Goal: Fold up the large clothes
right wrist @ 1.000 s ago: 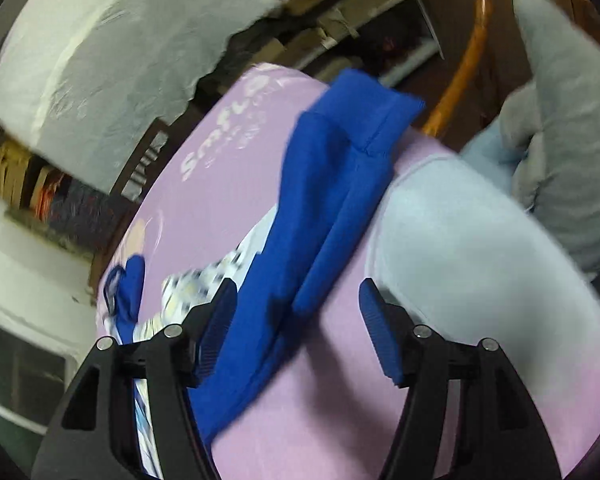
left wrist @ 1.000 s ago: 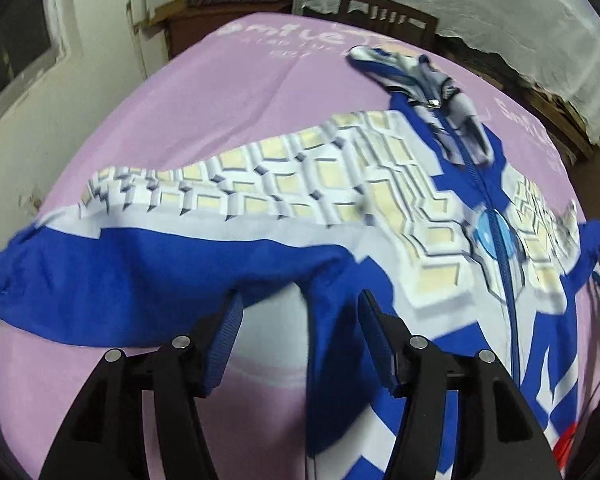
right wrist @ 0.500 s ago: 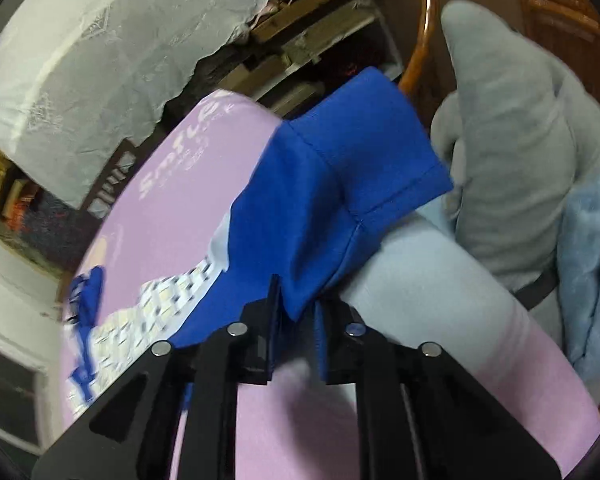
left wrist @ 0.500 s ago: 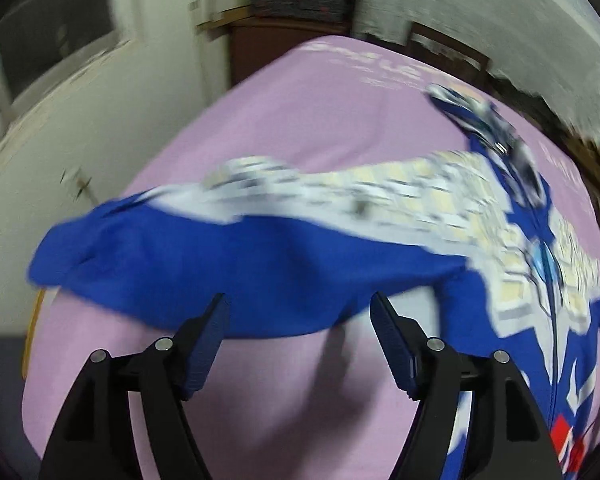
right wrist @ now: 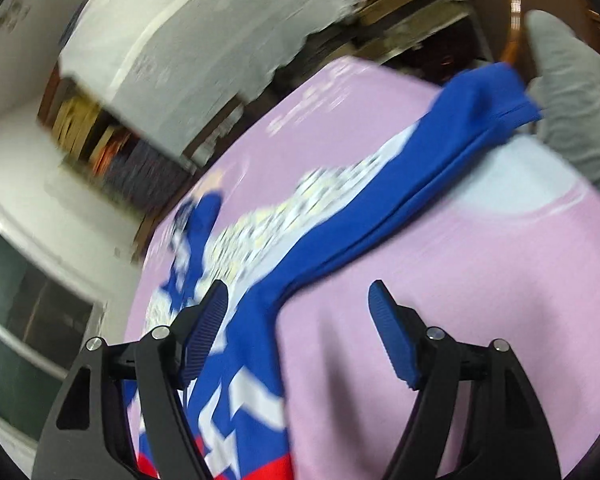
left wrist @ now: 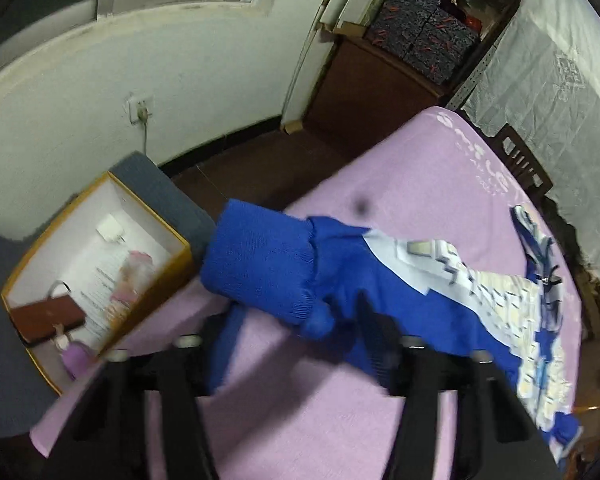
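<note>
Sleeves are the step in hand: the jacket (left wrist: 480, 300) lies spread out on the bench (left wrist: 420, 184), front side up with the zipper along its middle, and both sleeves are stretched out to the sides. No fold of the body is made yet, so I judge the task is at its beginning.

Your right tool (right wrist: 300, 312) has just been opening. It now stands wide and holds nothing, with only the pink cover between the jaws. The right sleeve (right wrist: 440, 160) lies flat ahead of it and reaches to the far edge of the bench.

Your left tool (left wrist: 298, 332) has just been closing. The left sleeve cuff (left wrist: 260, 264) hangs over the bench edge, and some blue cloth is between the jaws. The picture is blurred, so I cannot tell if the pads already press on it.

Next, you probably need a firm hold near the cuff. Then carry the sleeve inward over the chest and lay it smooth.

Beside the bench stands an open box (left wrist: 148, 204) with an orange rim. Inside are a brown case (left wrist: 46, 318), some papers (left wrist: 104, 280) and a small purple bottle (left wrist: 74, 360).
</note>
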Motion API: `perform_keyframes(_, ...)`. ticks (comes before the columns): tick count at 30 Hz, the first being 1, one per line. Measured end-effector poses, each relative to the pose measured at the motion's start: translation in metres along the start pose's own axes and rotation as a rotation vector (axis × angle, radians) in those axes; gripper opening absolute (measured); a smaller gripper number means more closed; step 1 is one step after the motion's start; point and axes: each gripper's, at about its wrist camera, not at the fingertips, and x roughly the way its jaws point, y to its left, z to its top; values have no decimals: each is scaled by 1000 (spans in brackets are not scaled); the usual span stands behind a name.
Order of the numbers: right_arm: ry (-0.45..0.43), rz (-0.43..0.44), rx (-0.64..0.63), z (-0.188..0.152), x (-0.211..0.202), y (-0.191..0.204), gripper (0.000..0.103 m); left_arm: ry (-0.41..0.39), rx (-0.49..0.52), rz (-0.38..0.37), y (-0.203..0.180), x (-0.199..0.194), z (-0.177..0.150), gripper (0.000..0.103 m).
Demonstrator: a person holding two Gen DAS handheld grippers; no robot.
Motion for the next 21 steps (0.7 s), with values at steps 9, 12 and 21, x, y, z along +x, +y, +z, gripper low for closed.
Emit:
perform_keyframes(9, 16, -19, -117, -30, -4, 37, 71, -106, 4, 66, 28, -32, -11, 27)
perform_keyframes(12, 78, -35, -136, -38, 7, 35, 71, -97, 21, 182, 22, -24, -18, 47)
perform_keyframes(21, 112, -24, -157, -22, 31, 43, 69, -186, 297, 15, -103, -74, -47, 58)
